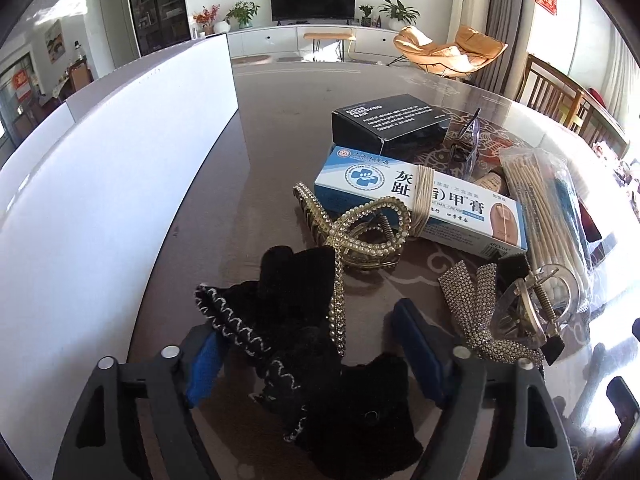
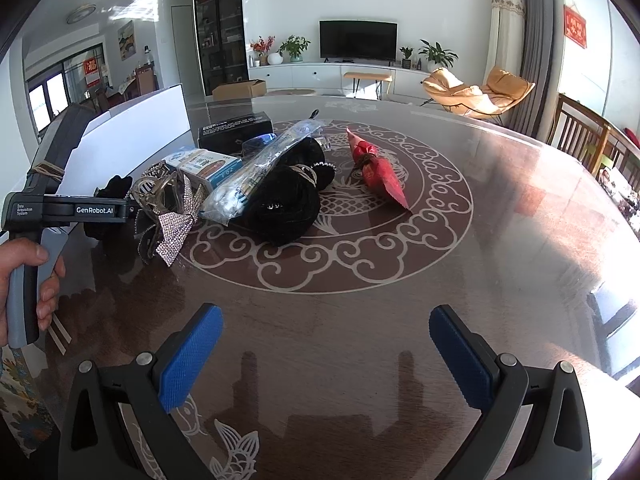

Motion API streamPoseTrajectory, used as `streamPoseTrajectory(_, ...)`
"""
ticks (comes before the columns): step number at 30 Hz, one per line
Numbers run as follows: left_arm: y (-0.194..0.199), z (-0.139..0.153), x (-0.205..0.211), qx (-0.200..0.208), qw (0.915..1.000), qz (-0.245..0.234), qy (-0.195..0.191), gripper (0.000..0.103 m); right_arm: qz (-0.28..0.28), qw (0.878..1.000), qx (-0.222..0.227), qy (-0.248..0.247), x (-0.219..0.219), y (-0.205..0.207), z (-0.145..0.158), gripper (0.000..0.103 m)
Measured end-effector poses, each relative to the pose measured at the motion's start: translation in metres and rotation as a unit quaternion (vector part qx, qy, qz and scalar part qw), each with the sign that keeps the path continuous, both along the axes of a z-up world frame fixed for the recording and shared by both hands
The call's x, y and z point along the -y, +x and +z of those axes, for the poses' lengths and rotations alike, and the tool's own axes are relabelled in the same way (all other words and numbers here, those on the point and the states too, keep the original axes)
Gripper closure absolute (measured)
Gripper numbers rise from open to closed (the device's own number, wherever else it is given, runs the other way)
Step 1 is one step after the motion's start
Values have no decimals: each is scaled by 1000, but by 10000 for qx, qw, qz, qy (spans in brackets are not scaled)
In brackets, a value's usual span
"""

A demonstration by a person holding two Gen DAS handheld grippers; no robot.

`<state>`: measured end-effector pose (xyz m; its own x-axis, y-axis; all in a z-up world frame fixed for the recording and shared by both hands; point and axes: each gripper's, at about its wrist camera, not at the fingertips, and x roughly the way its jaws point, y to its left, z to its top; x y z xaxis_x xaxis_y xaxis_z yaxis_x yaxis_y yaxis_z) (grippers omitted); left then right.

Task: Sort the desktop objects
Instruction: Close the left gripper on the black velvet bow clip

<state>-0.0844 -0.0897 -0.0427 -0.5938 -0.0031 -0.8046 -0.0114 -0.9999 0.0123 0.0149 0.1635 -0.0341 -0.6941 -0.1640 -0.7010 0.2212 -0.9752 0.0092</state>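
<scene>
1. Left gripper (image 1: 308,328): lower middle of the left wrist view, angled down at the table (image 2: 480,280). Jaws partly closed around a black fabric hair accessory (image 1: 296,280) with a white zigzag trim.
2. Left blue pad touching the trimmed band; right pad right at the edge of the fabric. Cannot tell whether both pads press on it.
3. Black fabric hair accessory: lying on the tabletop, lower centre of that view, running from between the fingers up toward a rhinestone claw clip (image 1: 368,224).
4. Above that clip: a blue-and-white cream box (image 1: 420,200) wound with string, and behind it a black box (image 1: 392,124).
5. Right side of the frame: a clear bag of cotton swabs (image 1: 548,216), a rhinestone bow (image 1: 472,300) and a clear claw clip (image 1: 532,308), close together.
6. Left of the frame: a white panel (image 1: 120,160) standing upright along the table edge.
7. Right gripper (image 2: 326,316): bottom of the right wrist view, jaws wide apart, nothing between them, over bare patterned tabletop, well apart from the pile.
8. Red pouch (image 2: 376,168): centre of that view, just right of the pile.
9. Person's hand (image 2: 24,280): lower left edge, wrapped around the left gripper's handle.
</scene>
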Motion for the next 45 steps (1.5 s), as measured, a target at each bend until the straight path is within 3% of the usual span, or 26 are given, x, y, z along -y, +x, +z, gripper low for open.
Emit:
streamPoseTrajectory(1,2,1,-2,-23,10000,-85,15,58,1,10000,4,-8,0,0,0,0)
streamPoseTrajectory(4,14,2,-9,-111,9995,-288,50,63,-14,10000,20,-38,-1,-1,0,0)
streamPoseTrajectory(11,46,2,-37,-240,9973,-670,-198,62,-31,10000,87,3,0,-3,-2,0)
streamPoseTrajectory(30,41,-1,-32,-248,9975,-638,-154,59,-87,9988,288,380,9,-10,-10,0)
streamPoseTrajectory(33,40,-1,-29,-239,9978,-614,-69,59,-89,9986,304,428,10,-10,-11,0)
streamPoseTrajectory(36,44,-1,-13,-229,9984,-431,278,60,-61,9984,325,452,11,-11,-11,0)
streamPoseTrajectory(39,57,-1,4,-282,9978,-249,540,60,57,9984,331,458,13,-10,-12,0)
streamPoseTrajectory(45,71,-1,13,-270,9988,-139,387,60,822,9936,763,-111,42,-4,-15,0)
